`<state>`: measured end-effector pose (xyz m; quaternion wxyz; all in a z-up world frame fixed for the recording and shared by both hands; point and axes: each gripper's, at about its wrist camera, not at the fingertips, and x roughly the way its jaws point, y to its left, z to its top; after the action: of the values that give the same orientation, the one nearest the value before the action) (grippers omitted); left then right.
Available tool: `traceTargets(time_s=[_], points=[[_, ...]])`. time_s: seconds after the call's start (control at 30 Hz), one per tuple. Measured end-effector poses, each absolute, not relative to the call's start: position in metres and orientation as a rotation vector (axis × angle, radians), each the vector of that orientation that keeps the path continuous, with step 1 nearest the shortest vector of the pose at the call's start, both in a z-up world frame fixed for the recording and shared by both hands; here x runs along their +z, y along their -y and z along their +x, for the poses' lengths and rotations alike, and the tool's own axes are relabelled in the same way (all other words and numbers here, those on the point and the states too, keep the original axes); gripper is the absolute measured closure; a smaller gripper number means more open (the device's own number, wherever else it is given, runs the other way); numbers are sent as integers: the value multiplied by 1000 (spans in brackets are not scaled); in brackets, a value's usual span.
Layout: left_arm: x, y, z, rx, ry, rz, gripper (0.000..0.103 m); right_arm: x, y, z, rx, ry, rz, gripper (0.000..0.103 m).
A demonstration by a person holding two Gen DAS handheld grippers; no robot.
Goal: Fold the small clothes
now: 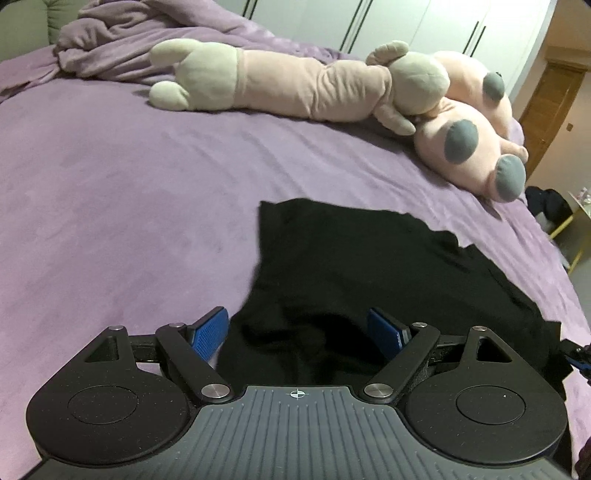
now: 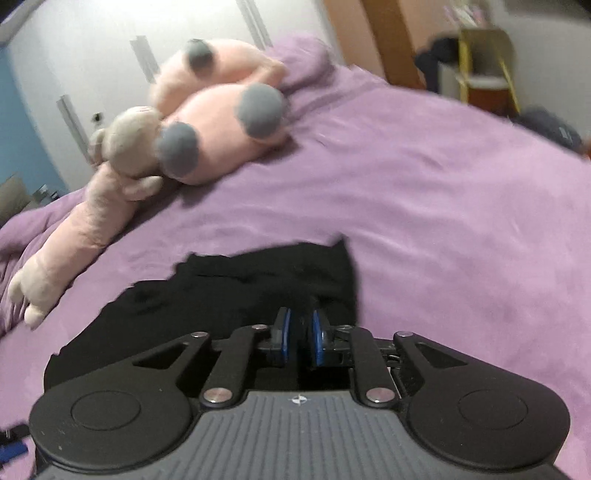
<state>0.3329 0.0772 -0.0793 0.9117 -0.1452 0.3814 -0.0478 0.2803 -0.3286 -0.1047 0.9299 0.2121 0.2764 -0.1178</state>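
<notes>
Where the purple bedspread (image 1: 129, 192) covers the bed, it fills most of both views, with a rumpled purple blanket (image 1: 122, 40) heaped at the far left corner. White wardrobe doors (image 1: 424, 26) stand behind the bed. Long pink plush toy (image 1: 288, 88) lies across the far side, its grey-beige head against a second pink plush with grey spots (image 1: 469, 147). Yellow-framed chair (image 2: 484, 62) off the bed's far right corner (blurred, contents unclear).

Black garment (image 1: 351, 258) lies flat on the bedspread at the near edge, well apart from the plush toys, one corner pointing away; folds hard to read against the dark cloth.

Left gripper (image 1: 299, 336): jaws wide, blue pads either side of the garment's near left edge, nothing pinched between them. Right gripper (image 2: 301, 334): jaws narrow, a slim gap showing between the blue pads, sitting over the garment's near right part; cannot tell whether any cloth is caught in that gap.
</notes>
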Motion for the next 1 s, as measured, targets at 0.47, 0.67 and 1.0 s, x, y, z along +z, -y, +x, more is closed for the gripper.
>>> traceTargets(time_s=[0.47,0.67,1.0], points=[[-121,-33,358,-267,-798,-106,5,-137,320,320,-256,-657,236,97],[-123,-27,354,-279,-784,-85,0,-136,323,308,-262,-676,119,93],[-112,-27,349,-257,-828,-74,0,-129,290,311,-145,-727,62,61]])
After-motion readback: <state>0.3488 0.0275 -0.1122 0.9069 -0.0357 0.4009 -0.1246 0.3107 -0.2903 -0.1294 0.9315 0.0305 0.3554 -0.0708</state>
